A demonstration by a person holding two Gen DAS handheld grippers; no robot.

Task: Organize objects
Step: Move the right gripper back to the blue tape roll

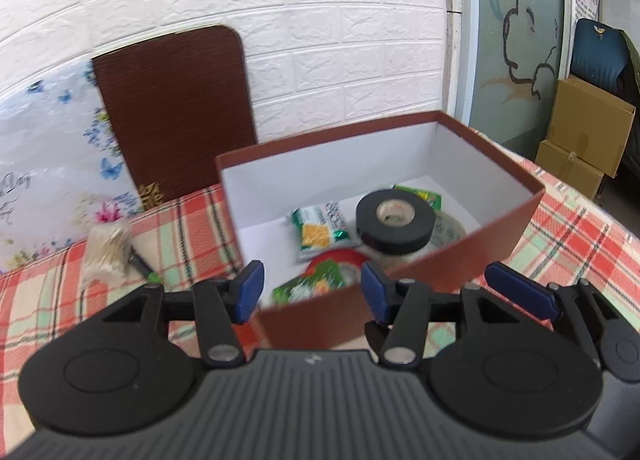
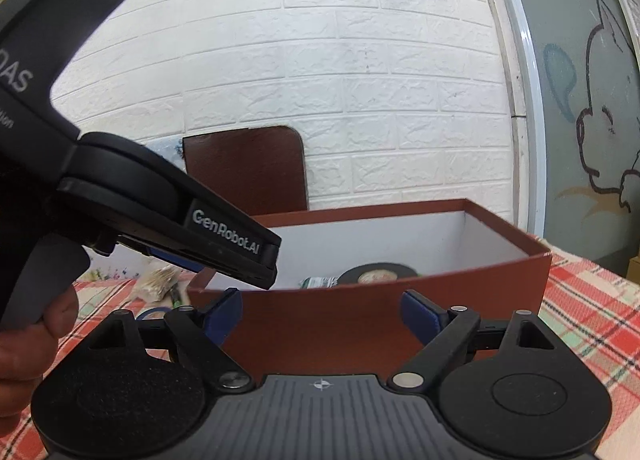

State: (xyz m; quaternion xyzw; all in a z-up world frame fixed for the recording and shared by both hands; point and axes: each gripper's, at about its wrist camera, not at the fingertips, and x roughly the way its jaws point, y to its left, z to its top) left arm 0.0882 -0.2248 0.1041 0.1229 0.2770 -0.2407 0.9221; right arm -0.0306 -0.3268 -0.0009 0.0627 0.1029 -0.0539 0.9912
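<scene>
Red-brown box [image 1: 472, 244], lid off, white inside, sits on plaid tabletop [image 1: 580, 228] near white brick wall [image 1: 320, 40]. Inside box: black tape roll [image 1: 394, 226] resting on clear tape roll [image 1: 450, 230], green snack packets [image 1: 320, 226], red tape roll [image 1: 340, 258]. Left of box on tabletop: bundle of cotton swabs [image 1: 106, 252] beside dark pen [image 1: 142, 264]. Left claw [image 1: 310, 292] released, nothing between pads, straddling box's near corner. Right claw [image 2: 320, 314] spread wide, empty, facing box's front wall. Brown board [image 1: 172, 116] leans on wall.
</scene>
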